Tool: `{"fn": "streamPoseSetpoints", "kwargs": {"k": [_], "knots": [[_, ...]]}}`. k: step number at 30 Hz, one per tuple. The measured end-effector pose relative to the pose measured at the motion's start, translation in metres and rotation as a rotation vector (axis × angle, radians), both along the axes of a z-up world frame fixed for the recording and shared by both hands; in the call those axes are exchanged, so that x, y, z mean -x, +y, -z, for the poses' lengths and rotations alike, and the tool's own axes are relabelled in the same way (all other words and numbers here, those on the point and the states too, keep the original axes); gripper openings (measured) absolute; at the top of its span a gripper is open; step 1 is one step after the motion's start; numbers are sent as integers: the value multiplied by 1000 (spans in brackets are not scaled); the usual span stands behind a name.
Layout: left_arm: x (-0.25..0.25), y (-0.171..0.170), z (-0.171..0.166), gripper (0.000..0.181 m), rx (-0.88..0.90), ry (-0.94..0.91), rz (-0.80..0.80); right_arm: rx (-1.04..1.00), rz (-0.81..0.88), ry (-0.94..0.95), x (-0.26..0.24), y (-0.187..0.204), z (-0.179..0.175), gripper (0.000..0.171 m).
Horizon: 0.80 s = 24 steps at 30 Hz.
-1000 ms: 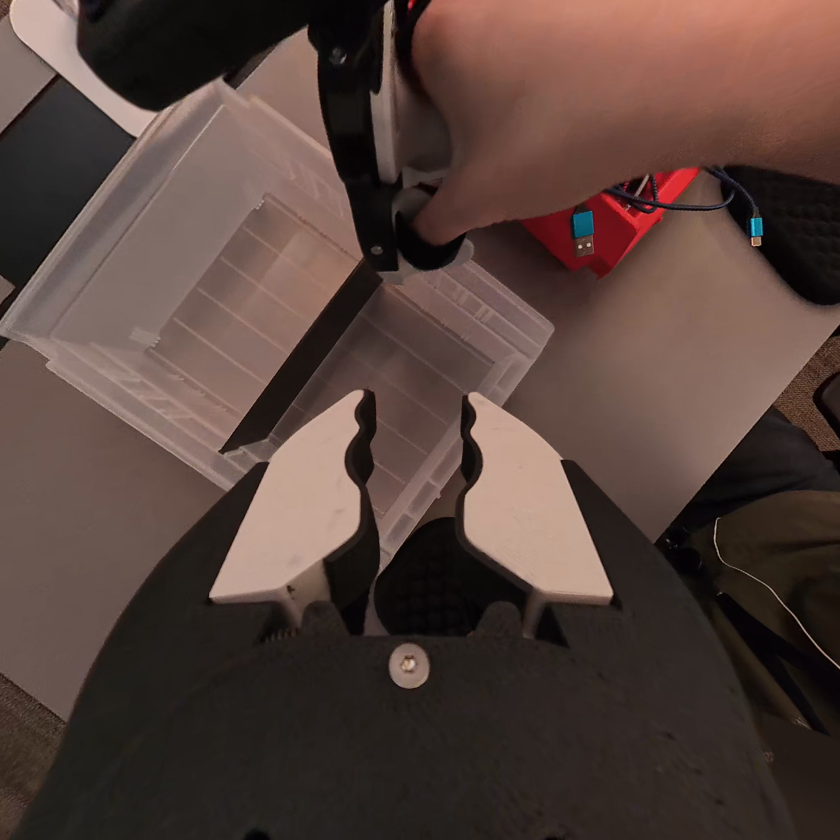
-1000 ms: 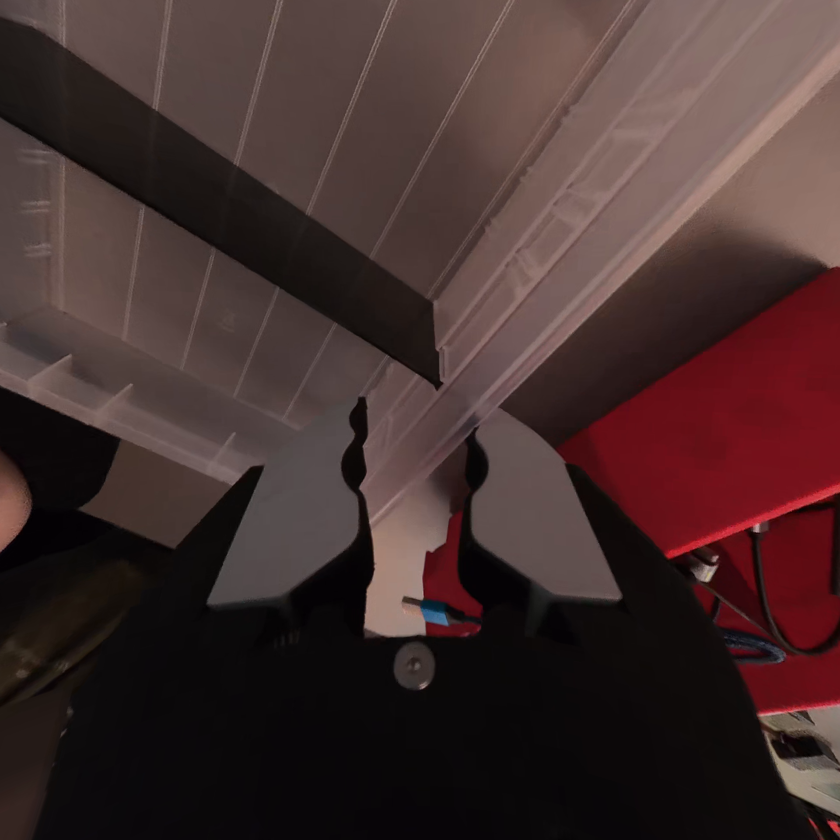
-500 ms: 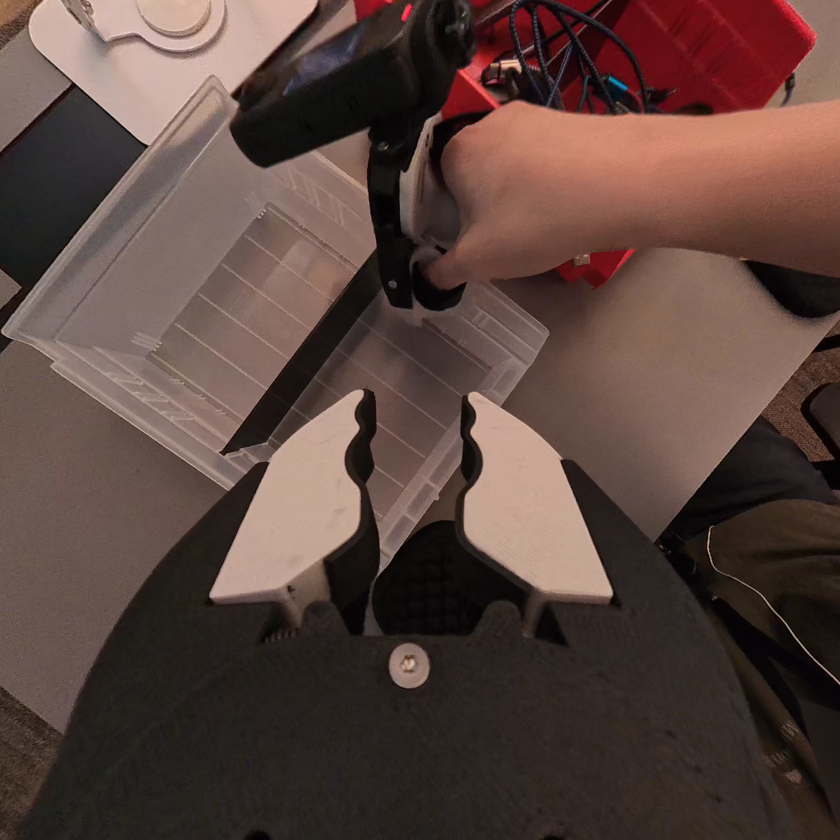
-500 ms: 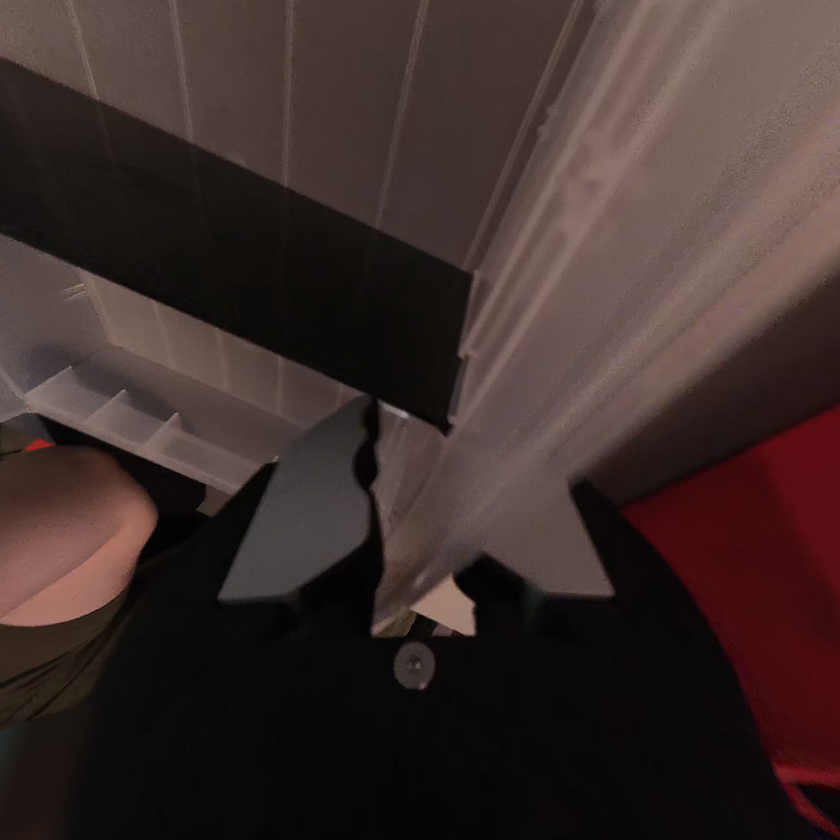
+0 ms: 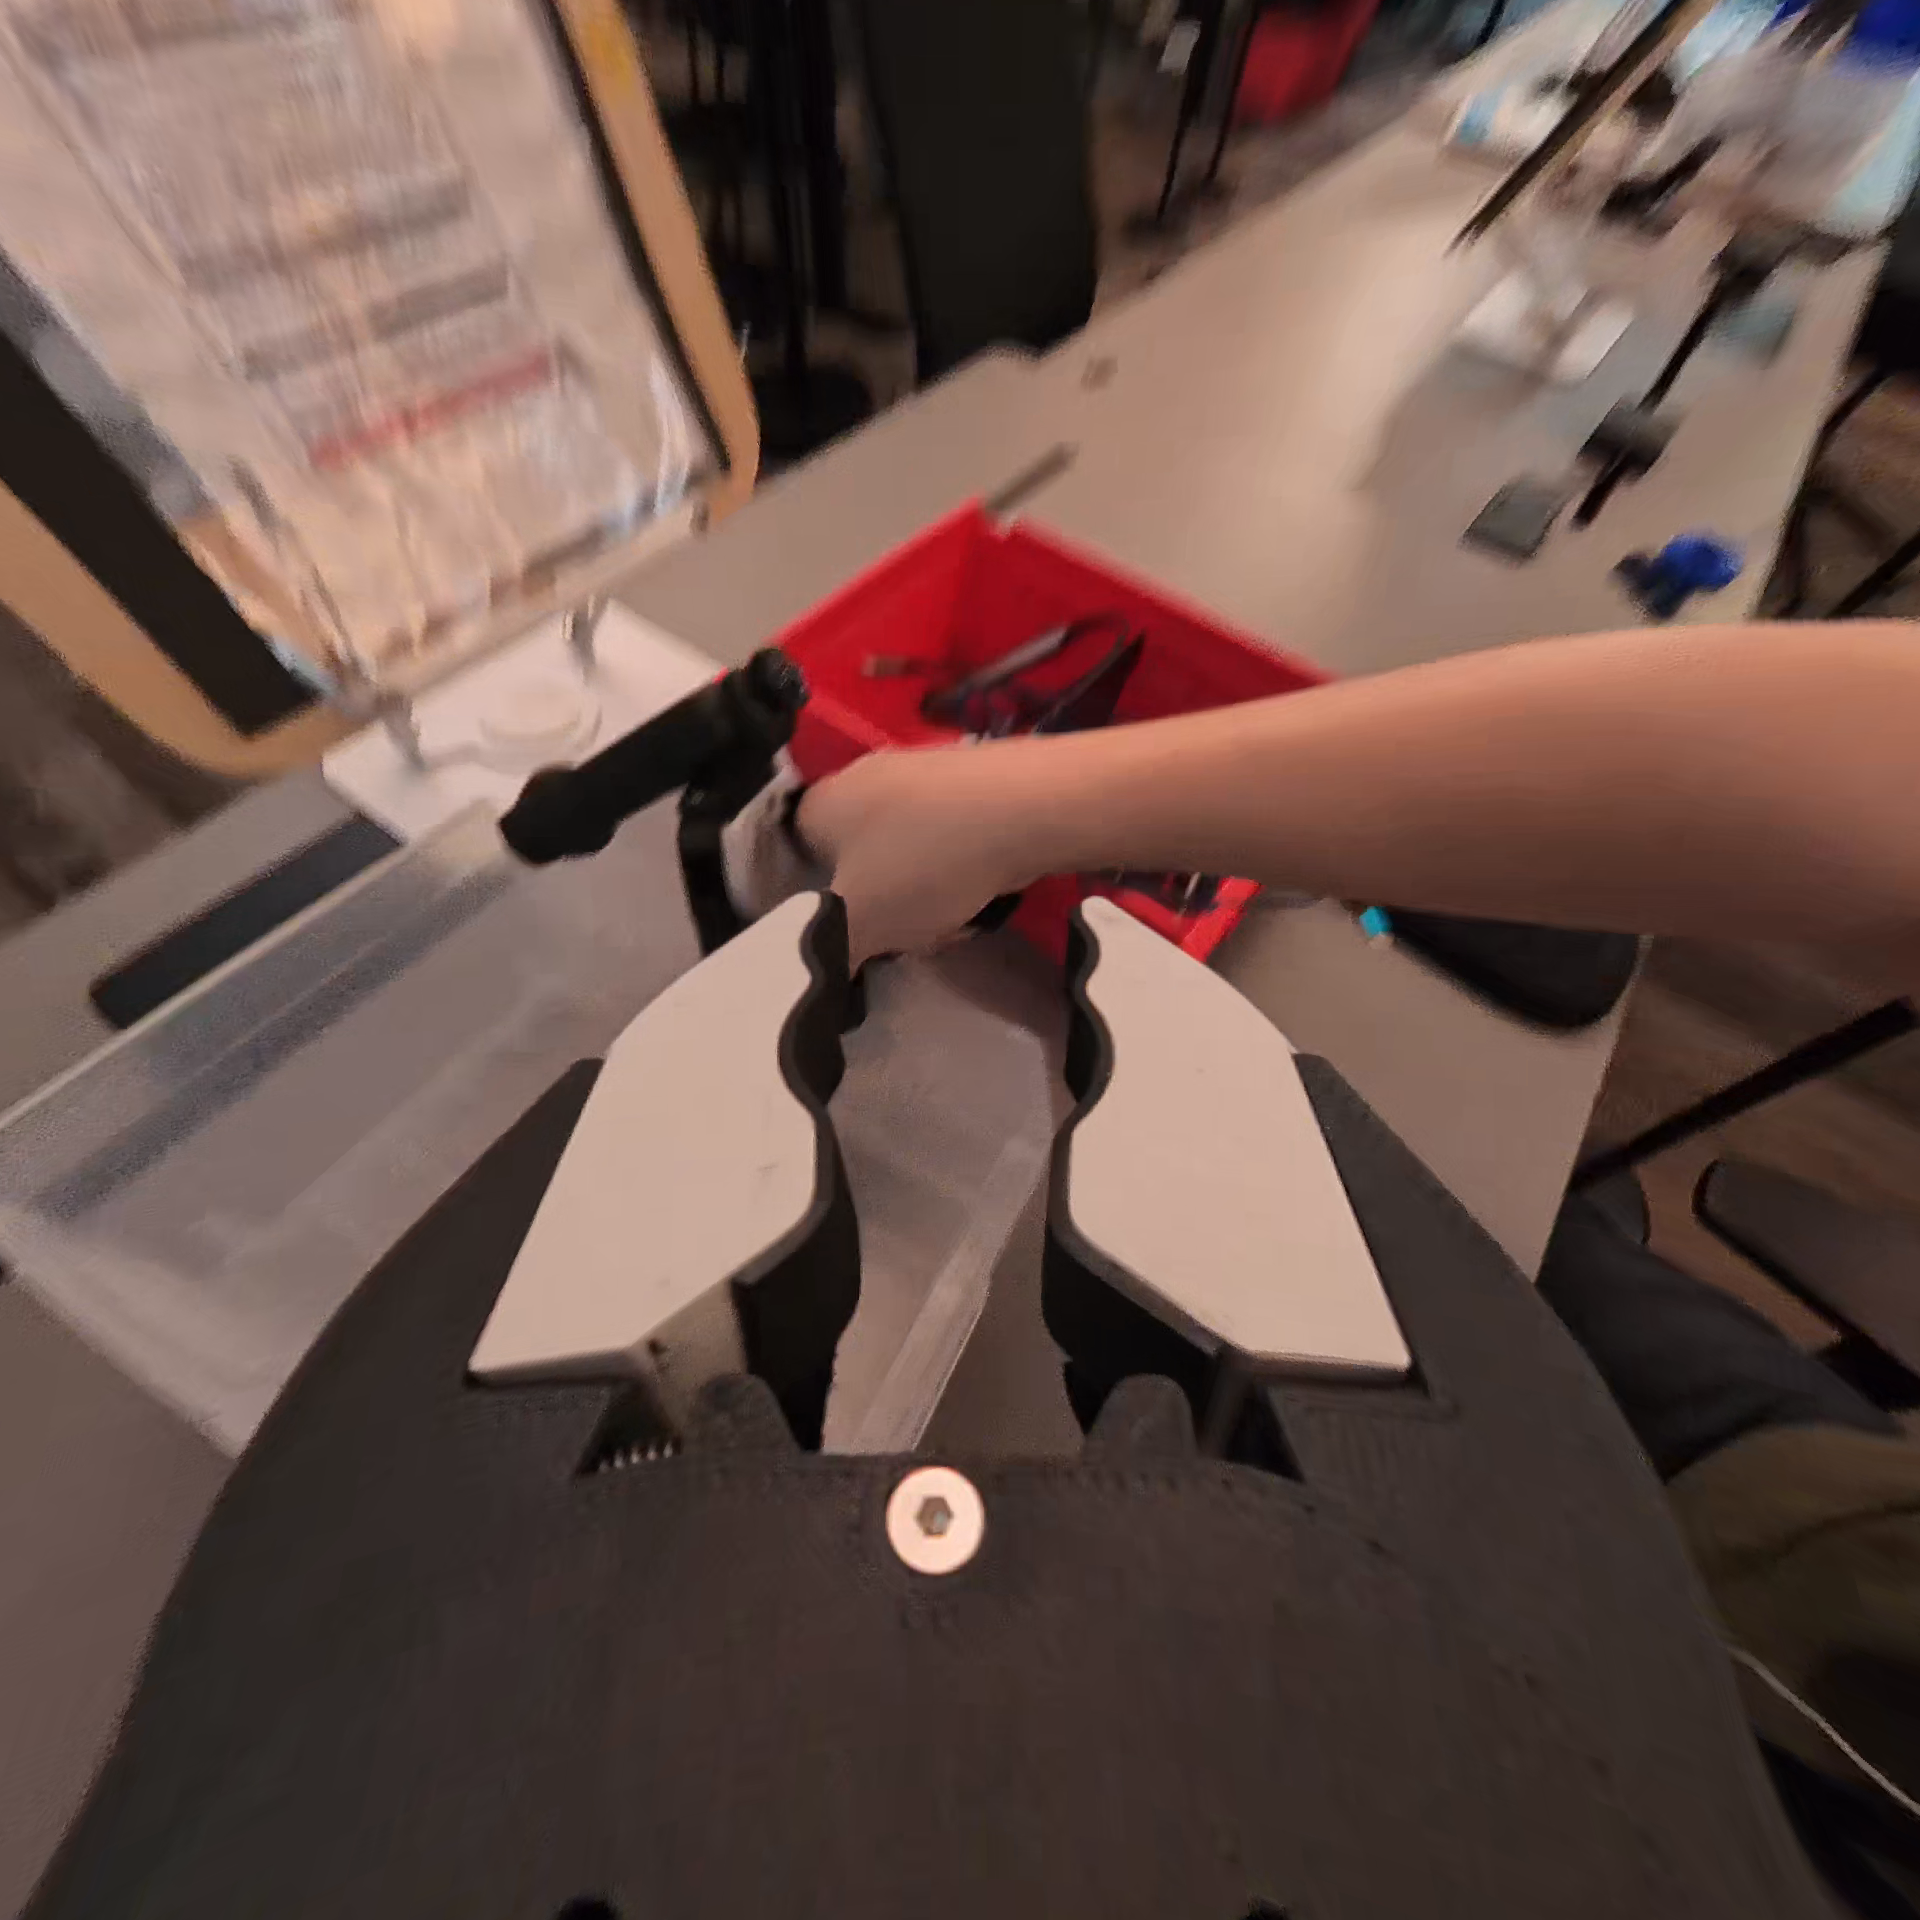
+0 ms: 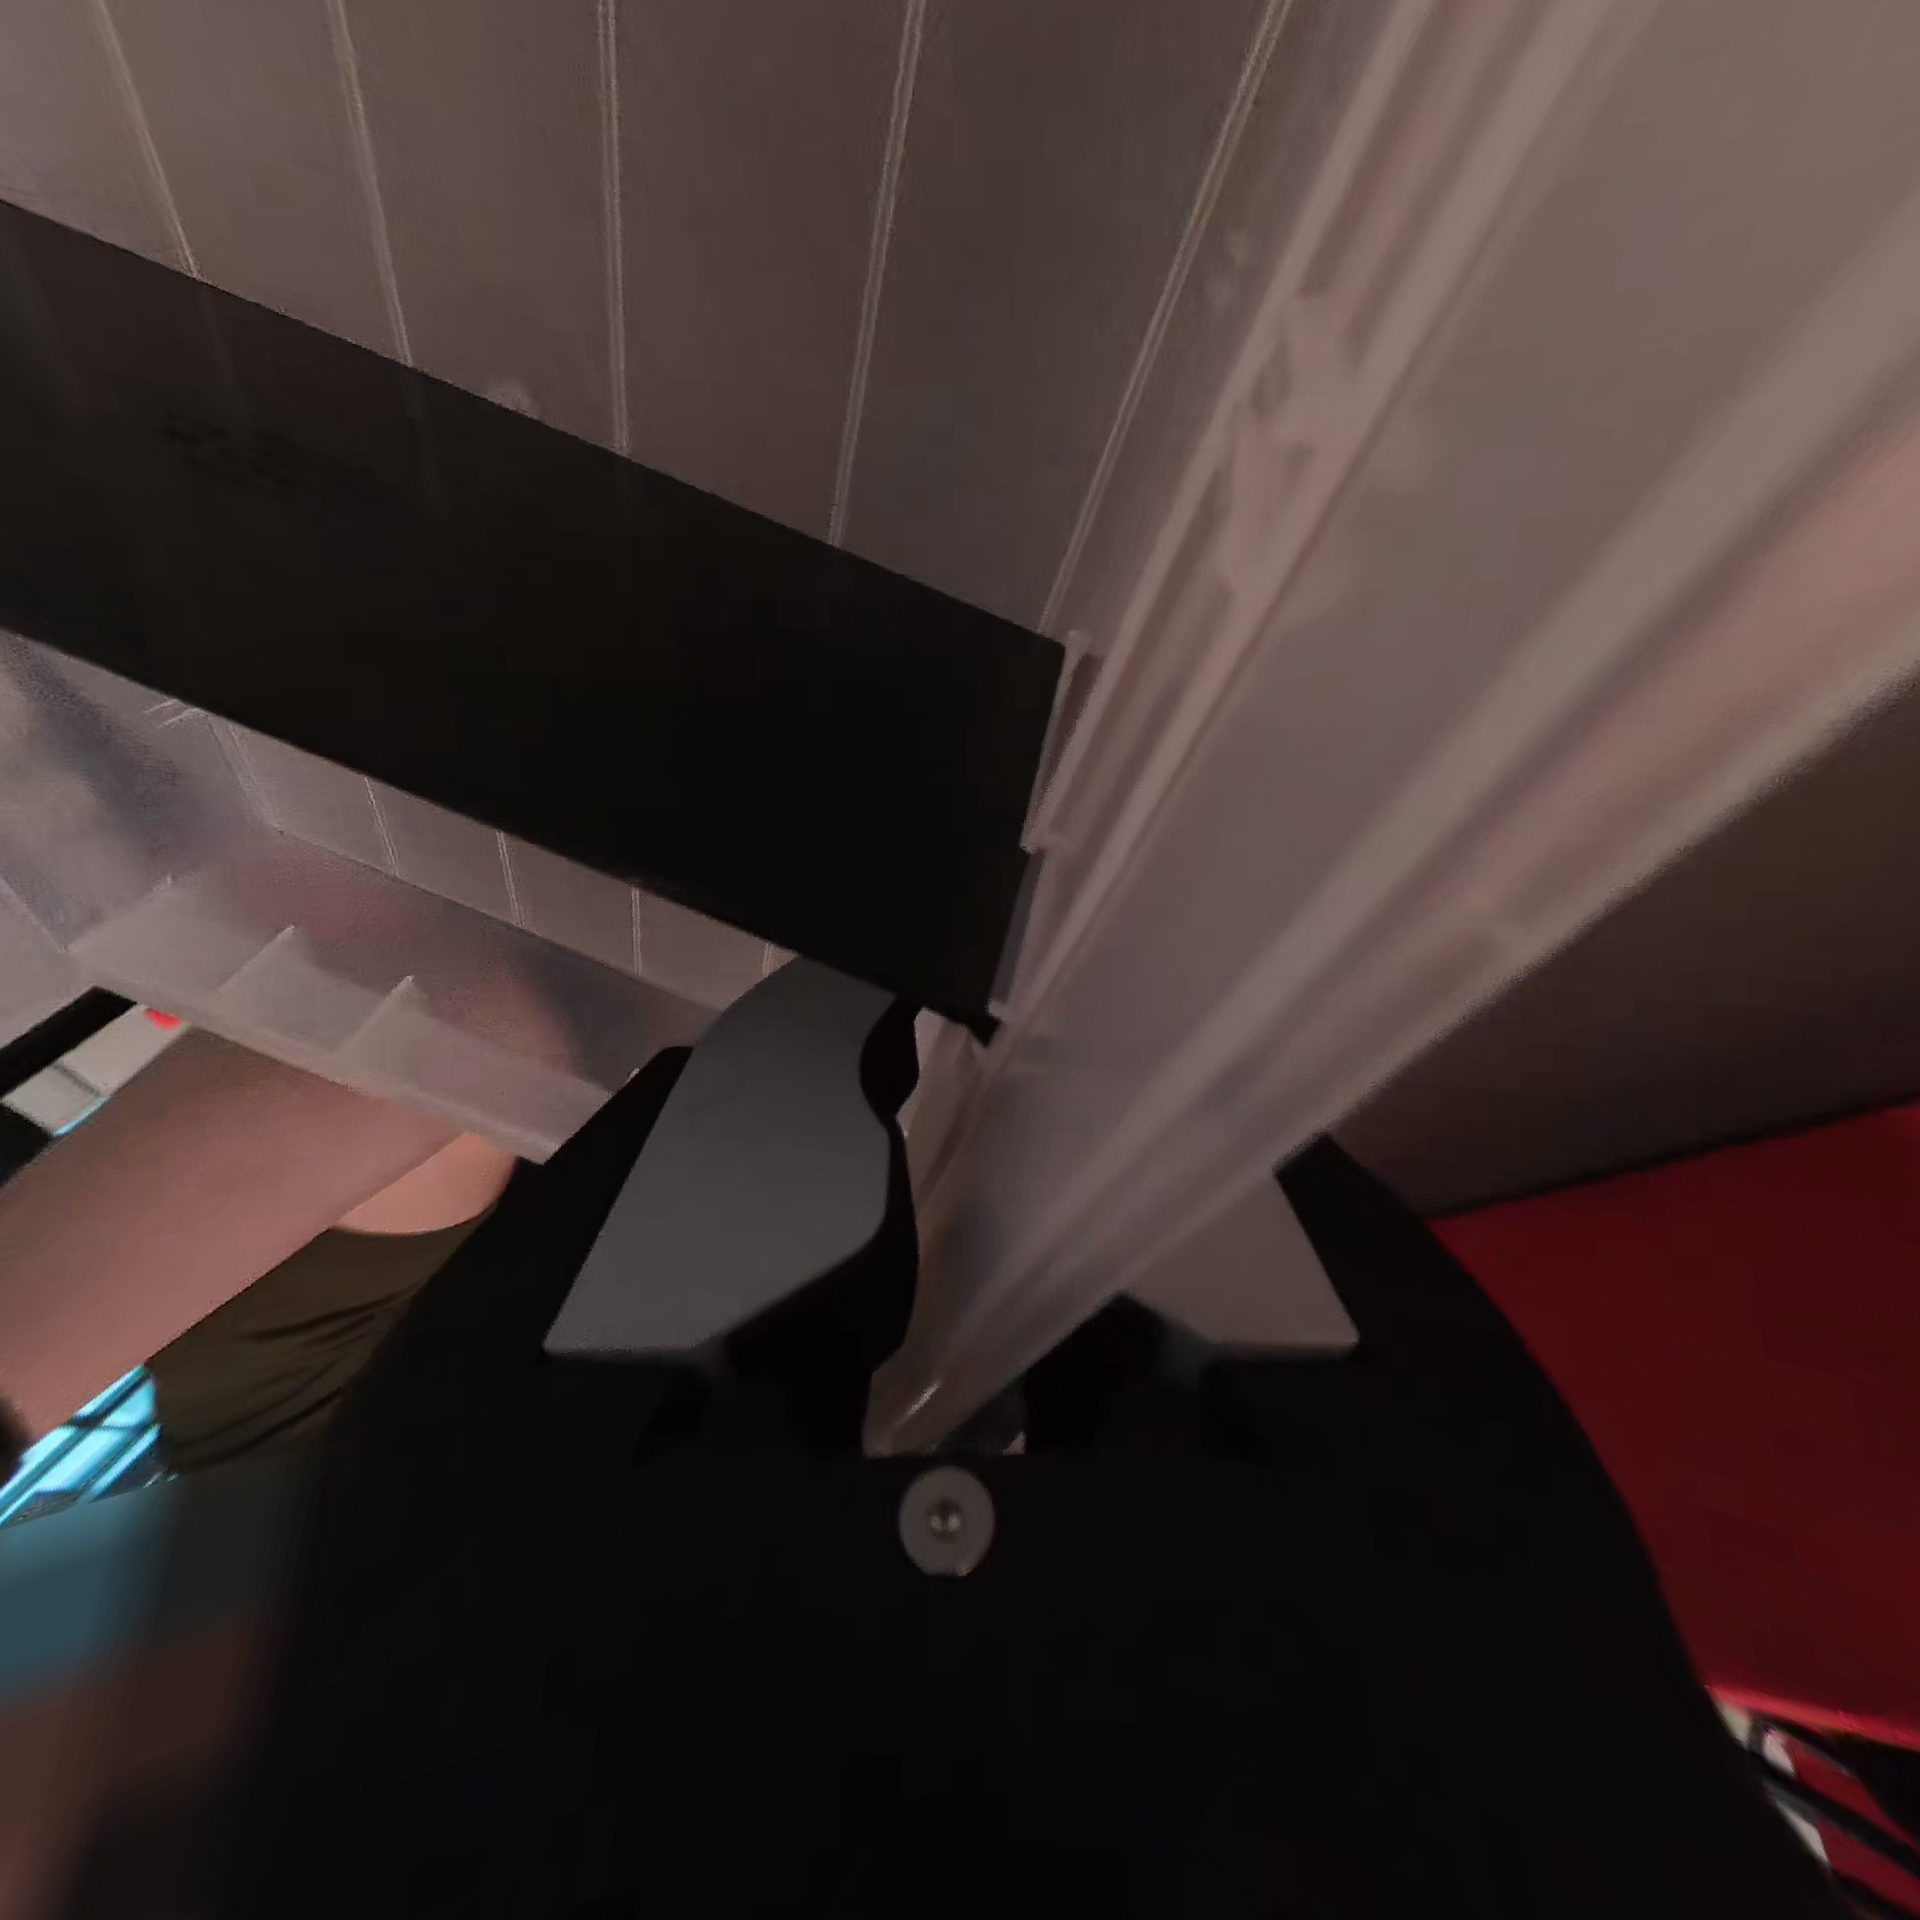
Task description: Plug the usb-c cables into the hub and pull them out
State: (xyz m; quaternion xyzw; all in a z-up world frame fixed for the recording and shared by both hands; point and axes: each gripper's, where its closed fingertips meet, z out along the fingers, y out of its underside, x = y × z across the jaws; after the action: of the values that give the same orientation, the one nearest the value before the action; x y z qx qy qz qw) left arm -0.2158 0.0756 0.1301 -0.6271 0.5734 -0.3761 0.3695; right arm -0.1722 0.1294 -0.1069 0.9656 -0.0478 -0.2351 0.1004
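Notably, right gripper (image 6: 997, 1122) jaws straddled clear plastic bin (image 6: 1351, 623) rim — clamping unclear; left gripper (image 5: 951, 935) jaws apart, empty; cables in red bin (image 5: 997, 613) beyond.

Grey table (image 5: 1299, 499): clear bin (image 5: 260, 1122), red bin (image 5: 966, 592).

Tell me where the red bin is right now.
In the left wrist view the red bin sits on the grey table past the clear plastic box, just behind the person's hand; cables lie inside it.

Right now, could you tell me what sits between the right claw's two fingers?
In the right wrist view, the clear bin's rim runs between the right claw's fingers.
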Motion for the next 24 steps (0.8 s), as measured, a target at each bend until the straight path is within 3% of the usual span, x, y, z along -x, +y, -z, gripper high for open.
{"fn": "streamPoseSetpoints", "kwargs": {"k": [1, 4, 8, 13, 19, 24], "knots": [[3, -8, -15, 40, -8, -81, 21, -12, 5, 25, 2, 3, -11, 11], [16, -25, -54, 38, -49, -310, 47, -61, 12, 83, -6, 7, -57, 11], [44, -29, -103, 28, -91, -646, -7, -163, 45, 108, -54, -7, -130, 10], [53, -18, -111, 47, 7, -719, -12, -312, 212, 78, -153, -56, -199, 10], [-4, 11, -69, 57, 255, -559, 77, -394, 469, -17, -287, -170, -213, 10], [-102, 58, 34, 60, 539, -278, 35, -384, 701, -92, -376, -279, -173, 9]]}}
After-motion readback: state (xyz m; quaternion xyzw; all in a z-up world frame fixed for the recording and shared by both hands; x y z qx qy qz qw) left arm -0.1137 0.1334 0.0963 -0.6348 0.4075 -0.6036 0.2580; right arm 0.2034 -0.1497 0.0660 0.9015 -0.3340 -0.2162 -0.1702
